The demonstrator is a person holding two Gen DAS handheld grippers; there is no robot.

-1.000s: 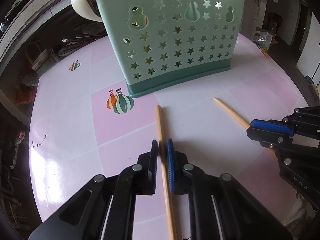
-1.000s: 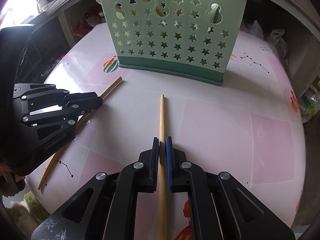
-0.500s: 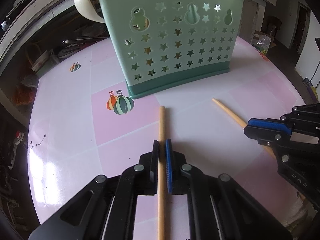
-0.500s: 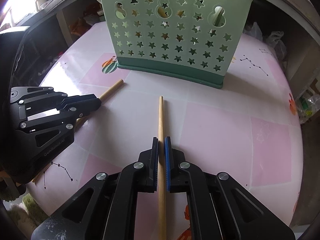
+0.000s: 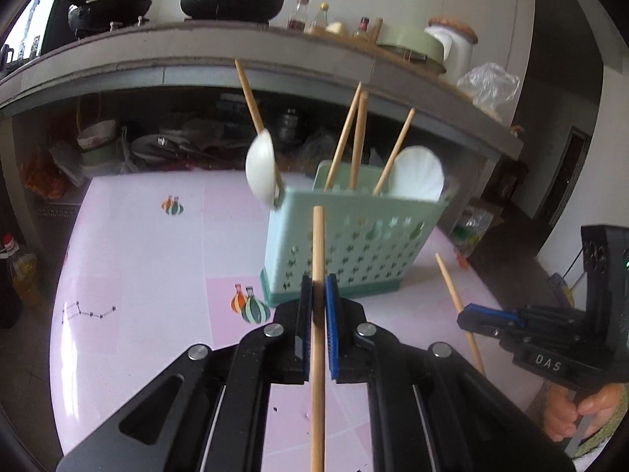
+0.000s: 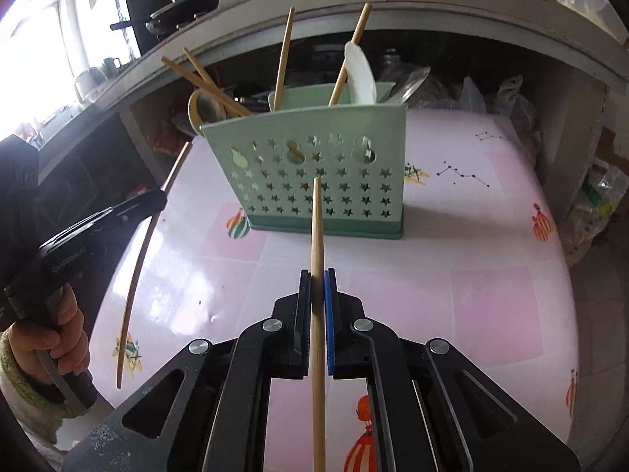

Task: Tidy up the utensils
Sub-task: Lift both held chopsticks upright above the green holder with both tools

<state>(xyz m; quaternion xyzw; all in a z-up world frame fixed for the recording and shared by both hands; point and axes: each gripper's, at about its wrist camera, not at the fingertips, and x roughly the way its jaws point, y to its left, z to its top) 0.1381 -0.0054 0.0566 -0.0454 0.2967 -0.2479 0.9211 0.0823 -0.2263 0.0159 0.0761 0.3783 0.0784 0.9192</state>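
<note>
Pink, glossy and printed with small balloons and star lines, the desk (image 6: pixel 491 303) fills most of both views. On it stands the mint-green utensil holder (image 6: pixel 314 181), its front wall pierced with star-shaped and gourd-shaped holes and its base a darker green. Behind the holder runs a grey counter shelf (image 5: pixel 188 59) bearing black pots and bottles.

Inside the holder several wooden chopsticks lean at different angles, and a white spoon (image 5: pixel 418 173) rises near its right end in the left wrist view. A second white spoon (image 5: pixel 261 171) hangs at the holder's upper left corner.

In front of the holder, the left hand-held gripper (image 5: pixel 318 303) is clenched on a wooden chopstick (image 5: pixel 317 244), raised off the desk, with the stick's tip pointing toward the holder's front wall. The right hand-held gripper (image 6: pixel 317 287) likewise grasps its own chopstick (image 6: pixel 317 228), lifted clear of the desk and aimed at the holder's perforated face. Each hand-held gripper also shows from the side in the other's view, gripped by a bare hand (image 6: pixel 59 334) with a green knit cuff.
</note>
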